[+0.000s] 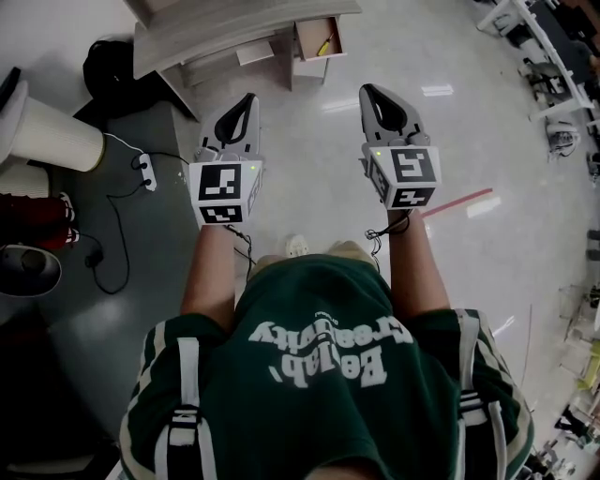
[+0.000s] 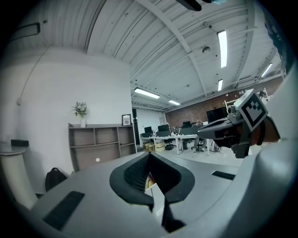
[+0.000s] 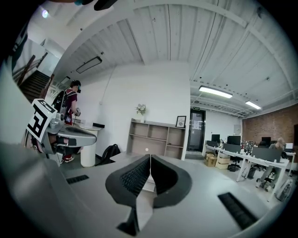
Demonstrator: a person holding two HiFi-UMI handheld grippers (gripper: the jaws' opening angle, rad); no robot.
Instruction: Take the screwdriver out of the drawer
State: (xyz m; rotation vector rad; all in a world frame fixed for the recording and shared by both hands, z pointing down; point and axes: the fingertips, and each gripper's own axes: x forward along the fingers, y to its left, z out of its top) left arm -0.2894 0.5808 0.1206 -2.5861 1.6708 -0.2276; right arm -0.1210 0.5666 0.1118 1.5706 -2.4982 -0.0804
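Note:
In the head view an open wooden drawer (image 1: 319, 39) juts from a low grey cabinet (image 1: 234, 28) at the top, and a yellow-handled screwdriver (image 1: 324, 44) lies inside it. My left gripper (image 1: 247, 99) and right gripper (image 1: 367, 93) are held side by side over the floor, well short of the drawer. Both are shut with nothing between the pads. In the left gripper view the left gripper (image 2: 150, 156) points toward the cabinet, and a sliver of the drawer (image 2: 148, 182) shows below the jaws. In the right gripper view the right gripper (image 3: 150, 158) faces a grey shelf unit (image 3: 158, 137).
A white cylinder (image 1: 47, 131), a black bag (image 1: 108, 66) and a power strip with cables (image 1: 145, 173) lie on the dark mat at left. Red tape (image 1: 457, 202) marks the pale floor at right. Desks (image 1: 553, 56) line the far right. A person (image 3: 70, 100) stands at left.

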